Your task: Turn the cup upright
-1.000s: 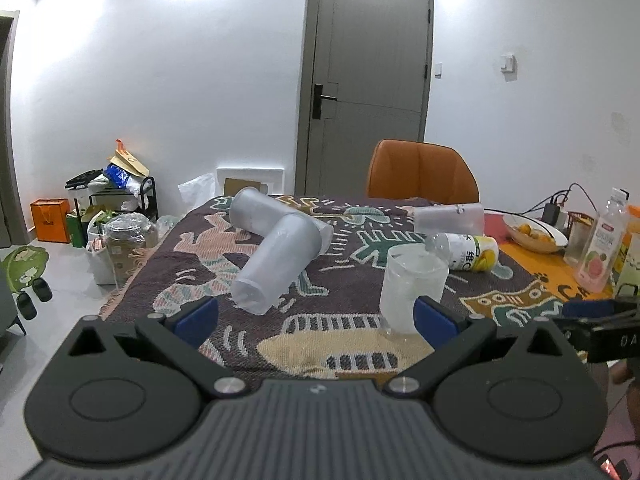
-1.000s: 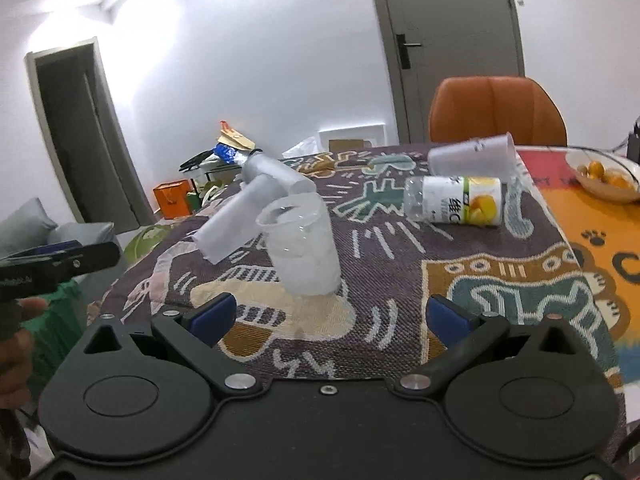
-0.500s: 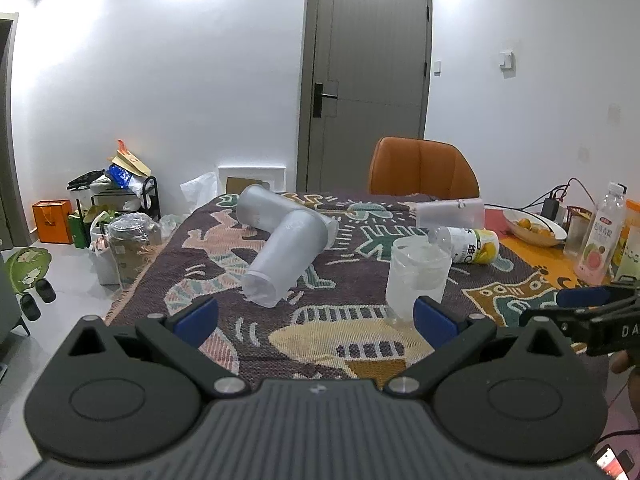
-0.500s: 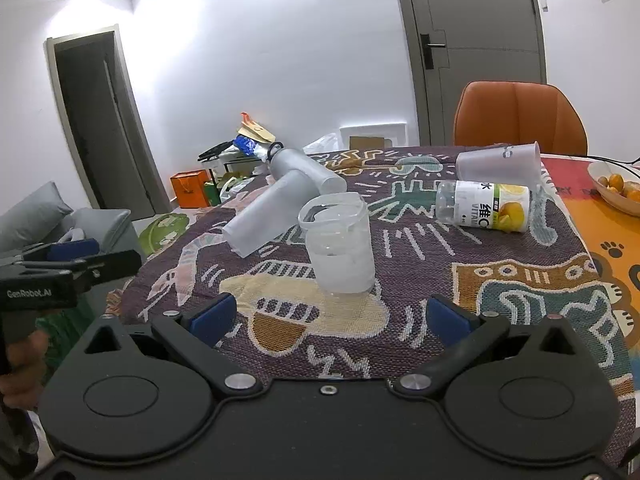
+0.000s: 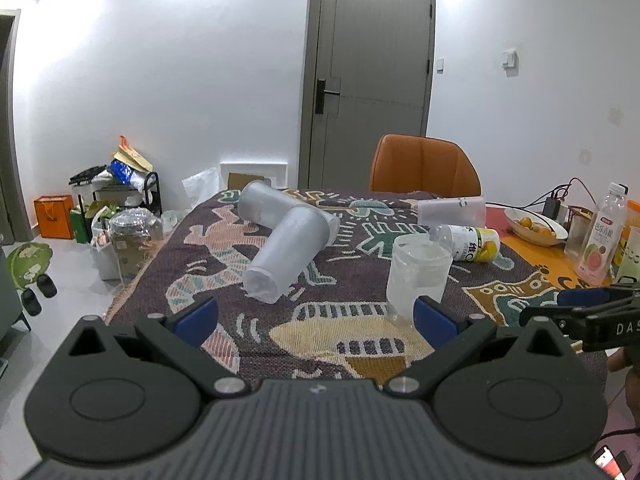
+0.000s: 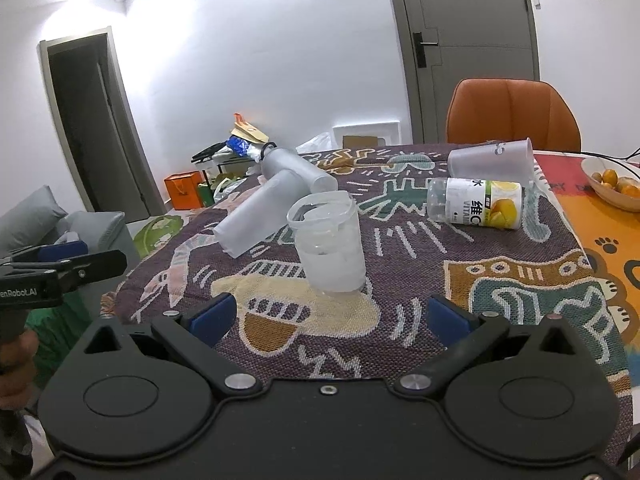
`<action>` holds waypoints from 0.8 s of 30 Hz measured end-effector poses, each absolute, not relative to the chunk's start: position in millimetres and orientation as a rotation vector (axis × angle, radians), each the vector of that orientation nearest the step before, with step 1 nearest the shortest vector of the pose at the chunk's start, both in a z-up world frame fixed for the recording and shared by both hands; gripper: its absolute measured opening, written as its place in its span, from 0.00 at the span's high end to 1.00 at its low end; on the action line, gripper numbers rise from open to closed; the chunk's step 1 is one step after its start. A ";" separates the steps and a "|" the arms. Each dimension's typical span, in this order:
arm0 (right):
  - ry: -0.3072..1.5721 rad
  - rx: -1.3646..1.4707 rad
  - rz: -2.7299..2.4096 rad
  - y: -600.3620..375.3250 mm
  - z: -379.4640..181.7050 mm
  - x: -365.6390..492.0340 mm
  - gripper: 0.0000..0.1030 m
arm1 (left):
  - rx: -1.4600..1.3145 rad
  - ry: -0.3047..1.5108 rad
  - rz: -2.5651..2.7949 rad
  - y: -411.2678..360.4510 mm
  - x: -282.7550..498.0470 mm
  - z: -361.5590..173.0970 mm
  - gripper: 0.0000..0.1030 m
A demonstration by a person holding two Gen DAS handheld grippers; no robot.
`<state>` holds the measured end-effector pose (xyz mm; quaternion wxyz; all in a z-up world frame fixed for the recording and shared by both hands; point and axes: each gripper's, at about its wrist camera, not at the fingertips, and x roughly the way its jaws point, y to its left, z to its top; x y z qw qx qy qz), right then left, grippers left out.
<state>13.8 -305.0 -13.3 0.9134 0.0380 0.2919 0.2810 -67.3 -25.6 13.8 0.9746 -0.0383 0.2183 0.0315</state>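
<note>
- Left gripper (image 5: 314,314): jaws spread wide, nothing between them, hovering over the near edge of the patterned tablecloth (image 5: 320,332).
- Right gripper (image 6: 328,316): jaws spread wide too, holding nothing.
- Clear cup (image 6: 328,246) stands upright, mouth up, on the tablecloth just beyond the right gripper.
- Two frosted tumblers (image 5: 286,248) lie on their sides behind it, touching.
- Vitamin bottle (image 6: 476,202) lies on its side, far right.

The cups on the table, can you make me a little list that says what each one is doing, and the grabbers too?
upright cup: standing, mouth up
long cup: lying on its side, leaning on another lying cup
far cup: on its side by the vitamin bottle
left gripper: open, empty
right gripper: open, empty
cloth: patterned, under everything
</note>
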 end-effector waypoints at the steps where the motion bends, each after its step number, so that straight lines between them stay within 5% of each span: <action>1: 0.603 0.078 0.578 -305.0 -13.5 14.1 0.00 | -0.079 0.444 0.064 -25.2 -66.9 13.5 0.00; 24: 0.586 0.079 0.566 -307.4 -10.0 13.0 0.00 | -0.074 0.454 0.069 -22.7 -67.3 15.0 0.00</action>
